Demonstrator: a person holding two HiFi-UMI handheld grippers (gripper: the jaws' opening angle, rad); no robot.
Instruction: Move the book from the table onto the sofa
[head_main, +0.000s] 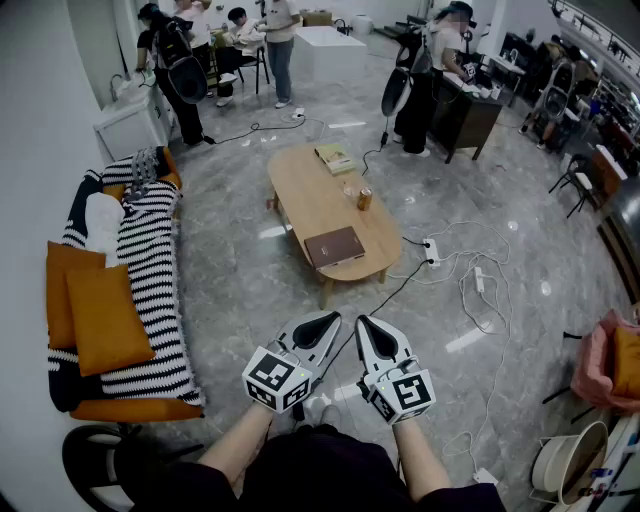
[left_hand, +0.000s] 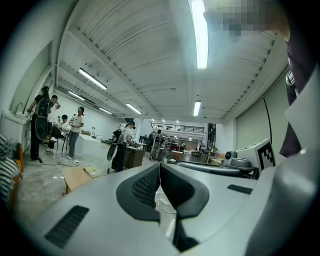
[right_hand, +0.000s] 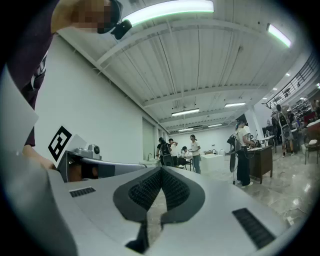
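2 tools are shut tight with nothing between their jaws: the left gripper and the right gripper hang level, side by side, well short of the table, probably because the approach has not begun. A brown book lies flat at the table's near end, untouched. A 2nd book and a can sit farther along it. Left of the table, well apart, waits the sofa.
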